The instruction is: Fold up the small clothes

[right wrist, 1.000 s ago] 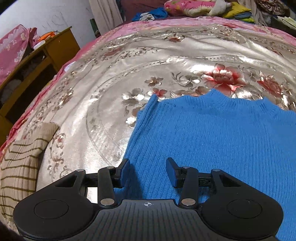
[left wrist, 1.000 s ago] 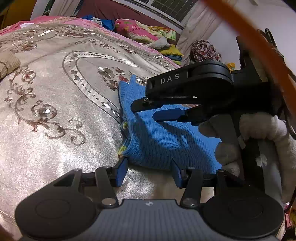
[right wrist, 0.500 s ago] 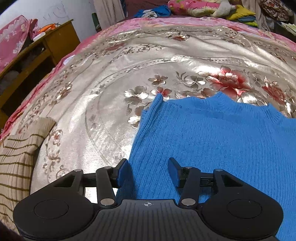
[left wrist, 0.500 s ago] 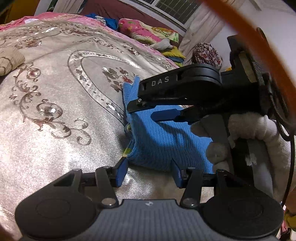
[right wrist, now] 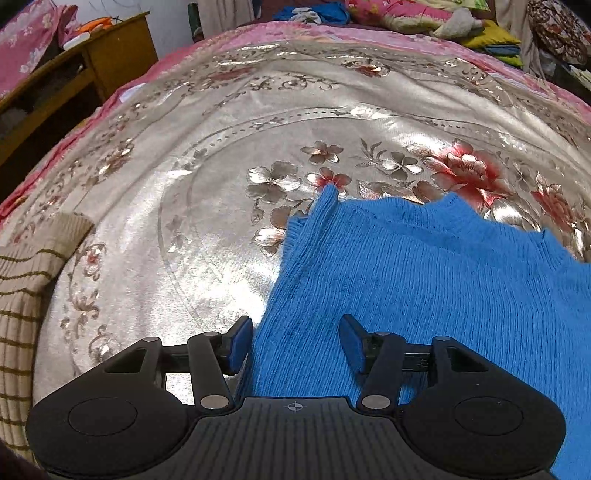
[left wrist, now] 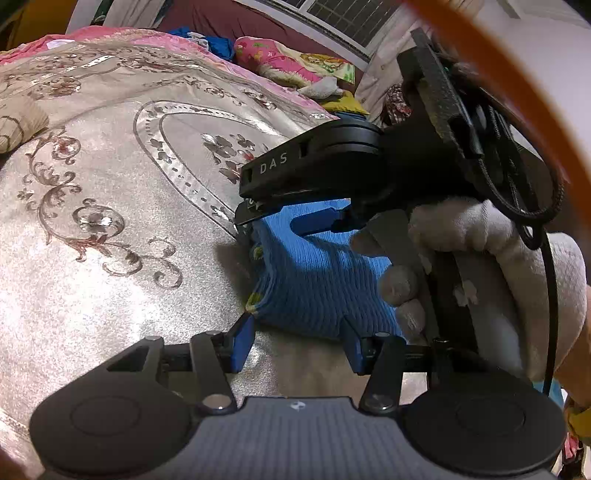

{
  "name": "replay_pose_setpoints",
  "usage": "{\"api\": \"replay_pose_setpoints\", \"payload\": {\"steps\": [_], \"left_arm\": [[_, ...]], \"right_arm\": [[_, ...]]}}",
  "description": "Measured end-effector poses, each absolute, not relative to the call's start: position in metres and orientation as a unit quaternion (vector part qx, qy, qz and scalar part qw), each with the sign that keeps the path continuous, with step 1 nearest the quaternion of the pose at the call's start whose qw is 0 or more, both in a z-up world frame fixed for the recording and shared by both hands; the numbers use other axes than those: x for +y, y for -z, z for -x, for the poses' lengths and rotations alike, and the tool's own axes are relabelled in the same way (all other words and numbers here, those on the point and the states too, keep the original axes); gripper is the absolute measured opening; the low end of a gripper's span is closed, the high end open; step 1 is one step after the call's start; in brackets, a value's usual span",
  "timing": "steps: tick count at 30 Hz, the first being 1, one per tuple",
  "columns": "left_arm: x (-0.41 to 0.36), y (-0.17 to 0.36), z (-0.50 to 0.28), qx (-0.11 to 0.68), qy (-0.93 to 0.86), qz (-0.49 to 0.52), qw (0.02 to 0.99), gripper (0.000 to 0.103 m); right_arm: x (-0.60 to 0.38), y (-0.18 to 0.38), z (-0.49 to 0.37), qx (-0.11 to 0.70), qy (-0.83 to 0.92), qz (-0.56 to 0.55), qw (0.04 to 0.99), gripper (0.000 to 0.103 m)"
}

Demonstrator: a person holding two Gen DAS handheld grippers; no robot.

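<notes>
A blue knitted sweater [right wrist: 424, 280] lies flat on the shiny floral bedspread [right wrist: 221, 155]. My right gripper [right wrist: 295, 341] is open, low over the sweater's left part, its fingers astride the side edge. In the left wrist view the same sweater [left wrist: 317, 288] shows as a folded stack, partly hidden. My left gripper [left wrist: 299, 341] is open and empty at the stack's near edge. The right gripper [left wrist: 280, 221], held in a white-gloved hand, hovers over the sweater there, jaws apart.
A beige striped garment [right wrist: 26, 295] lies at the bed's left edge; it also shows in the left wrist view [left wrist: 18, 122]. A wooden shelf [right wrist: 85, 62] stands left of the bed. Pillows and piled clothes [right wrist: 406, 14] lie at the far end.
The right gripper has moved left and forward over the sweater, closer to the left gripper. The sweater's far left corner now stands up a little. Both grippers stay open.
</notes>
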State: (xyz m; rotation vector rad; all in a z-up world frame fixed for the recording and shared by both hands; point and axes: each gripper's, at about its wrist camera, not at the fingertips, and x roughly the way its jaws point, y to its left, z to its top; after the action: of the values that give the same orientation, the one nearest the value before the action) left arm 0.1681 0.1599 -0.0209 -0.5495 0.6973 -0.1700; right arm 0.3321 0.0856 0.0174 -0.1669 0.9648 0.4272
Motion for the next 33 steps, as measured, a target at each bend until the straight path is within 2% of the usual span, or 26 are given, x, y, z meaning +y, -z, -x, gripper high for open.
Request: {"api": "replay_pose_setpoints", "payload": {"steps": [6, 18, 23, 33], "left_arm": [[0.157, 0.021, -0.166, 0.336, 0.081, 0.261, 0.901, 0.055], [0.159, 0.021, -0.165, 0.338, 0.081, 0.265, 0.899, 0.056], [0.159, 0.020, -0.166, 0.339, 0.082, 0.265, 0.899, 0.057], [0.156, 0.021, -0.164, 0.334, 0.086, 0.262, 0.902, 0.063]], "right_arm": [[0.096, -0.013, -0.333, 0.459, -0.202, 0.116, 0.857, 0.056], [0.102, -0.012, -0.333, 0.457, -0.204, 0.143, 0.854, 0.057], [0.104, -0.012, -0.334, 0.458, -0.205, 0.153, 0.851, 0.053], [0.096, -0.018, -0.337, 0.460, -0.202, 0.167, 0.848, 0.019]]}}
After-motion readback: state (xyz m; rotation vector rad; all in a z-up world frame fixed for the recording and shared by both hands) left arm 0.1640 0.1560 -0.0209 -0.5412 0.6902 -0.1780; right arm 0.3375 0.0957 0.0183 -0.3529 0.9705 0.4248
